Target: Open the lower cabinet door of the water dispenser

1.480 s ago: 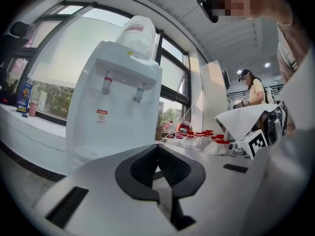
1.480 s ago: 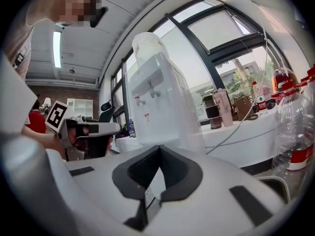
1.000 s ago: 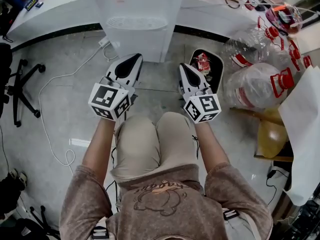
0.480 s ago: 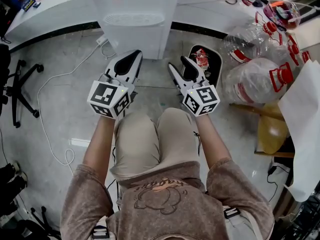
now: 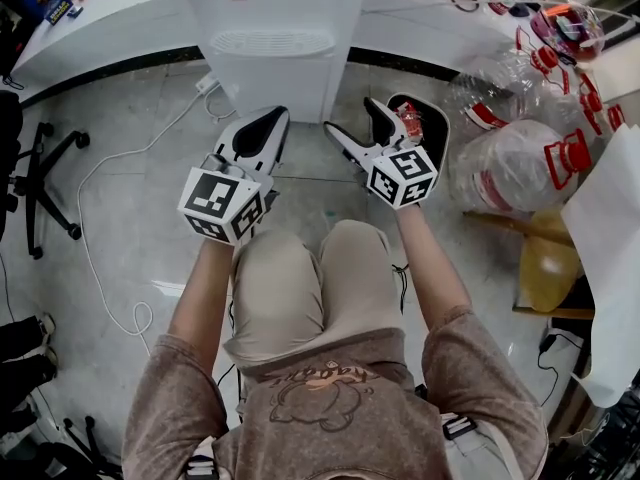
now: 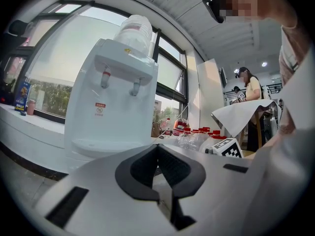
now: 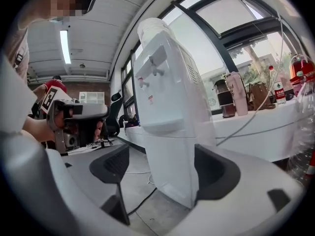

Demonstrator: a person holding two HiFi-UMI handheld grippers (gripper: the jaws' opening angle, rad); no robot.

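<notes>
My left gripper (image 5: 265, 120), jaws together, my right gripper (image 5: 352, 118), jaws just opened wide on nothing, water dispenser (image 5: 275, 43) ahead.

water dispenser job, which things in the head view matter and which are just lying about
For the job:
water dispenser; its lower cabinet door; right hand-held gripper, jaws have just been opening, nothing between them; left hand-held gripper, shut.

Lying about:
big clear water bottles; black bin; office chair; white cable.
</notes>
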